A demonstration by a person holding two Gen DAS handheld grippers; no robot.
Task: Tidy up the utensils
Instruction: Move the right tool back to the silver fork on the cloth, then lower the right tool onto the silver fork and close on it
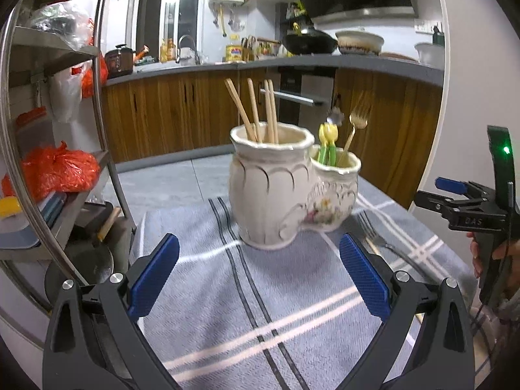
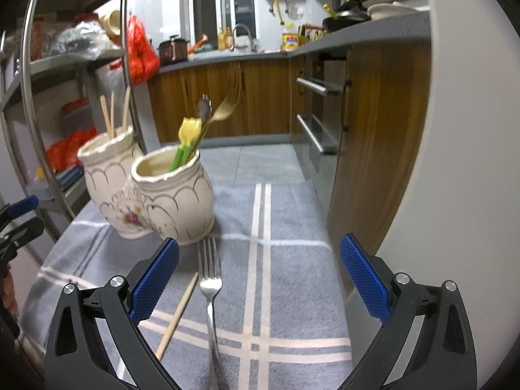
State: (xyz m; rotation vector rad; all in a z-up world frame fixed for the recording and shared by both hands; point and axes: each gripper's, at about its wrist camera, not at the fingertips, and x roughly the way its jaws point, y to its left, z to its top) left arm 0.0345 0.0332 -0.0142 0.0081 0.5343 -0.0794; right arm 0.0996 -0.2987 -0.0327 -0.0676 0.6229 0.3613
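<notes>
Silver fork and wooden chopstick lie loose on the cloth; both grippers gape with nothing in them.

The slim silver metal fork lies flat on the grey striped cloth covering the tabletop, tines towards the cream double-pot ceramic holder, with a single pale wooden chopstick just beside it. The right gripper hovers over both, jaws spread wide and empty; the left gripper is likewise wide and empty, facing the holder. The fork looks light, stiff and slick, lying low on soft cloth, so a pinch across its narrow neck or handle seems best. The chopstick looks lighter and may roll. The ceramic holder is probably heavy but breakable and could tip if knocked.
</notes>
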